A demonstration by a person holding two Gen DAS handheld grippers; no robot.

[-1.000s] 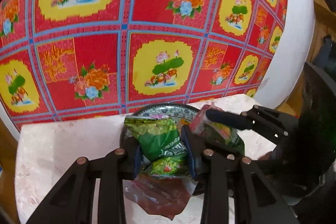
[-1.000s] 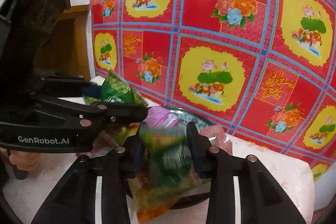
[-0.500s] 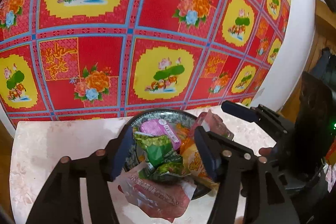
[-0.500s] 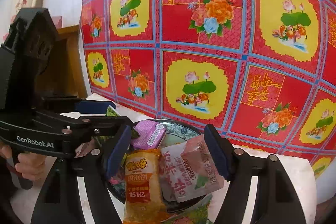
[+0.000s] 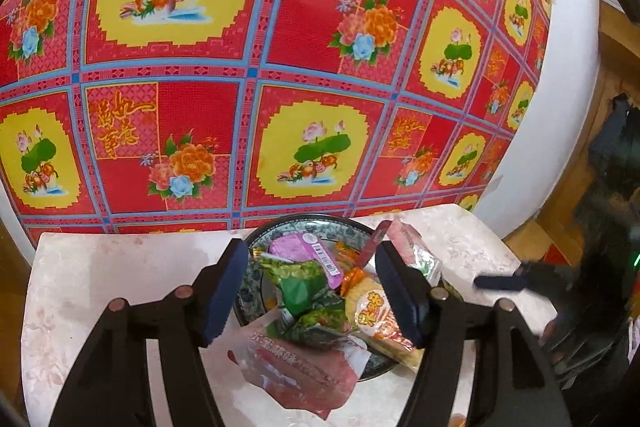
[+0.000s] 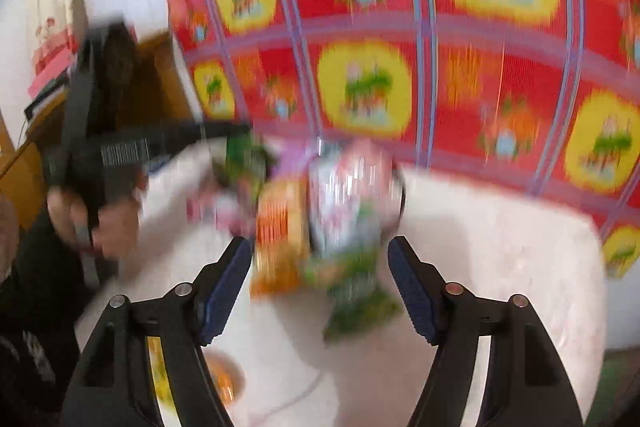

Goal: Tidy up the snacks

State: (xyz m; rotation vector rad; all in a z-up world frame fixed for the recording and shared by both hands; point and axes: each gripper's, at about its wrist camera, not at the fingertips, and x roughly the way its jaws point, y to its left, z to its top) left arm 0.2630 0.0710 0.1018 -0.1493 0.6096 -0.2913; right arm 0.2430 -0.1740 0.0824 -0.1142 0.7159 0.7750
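Observation:
A dark patterned bowl [image 5: 308, 225] on the pale marble table [image 5: 100, 287] holds a heap of snack packets: green [image 5: 304, 287], purple [image 5: 300, 249], orange [image 5: 376, 311], with a reddish-brown one [image 5: 300, 371] hanging over its near rim. My left gripper [image 5: 311, 255] hovers over the heap, its jaws opening, pads clear of the packets. In the blurred right wrist view my right gripper [image 6: 320, 247] stands short of the bowl [image 6: 400, 195]. Its jaws are closing a little, with nothing pressed between them. An orange packet [image 6: 280, 235] and a green packet [image 6: 356, 303] lie ahead of it.
A red and yellow floral cloth [image 5: 280, 67] hangs right behind the table. Wooden furniture [image 6: 160, 79] stands at the left. A hand [image 6: 100, 223] holds the left gripper [image 6: 160, 143]. An orange-yellow packet [image 6: 224, 379] lies near the table's front, under my right gripper.
Both grippers were shut on packets and have opened, leaving them on the heap in the bowl. The right gripper has drawn back from the bowl. The left has barely moved.

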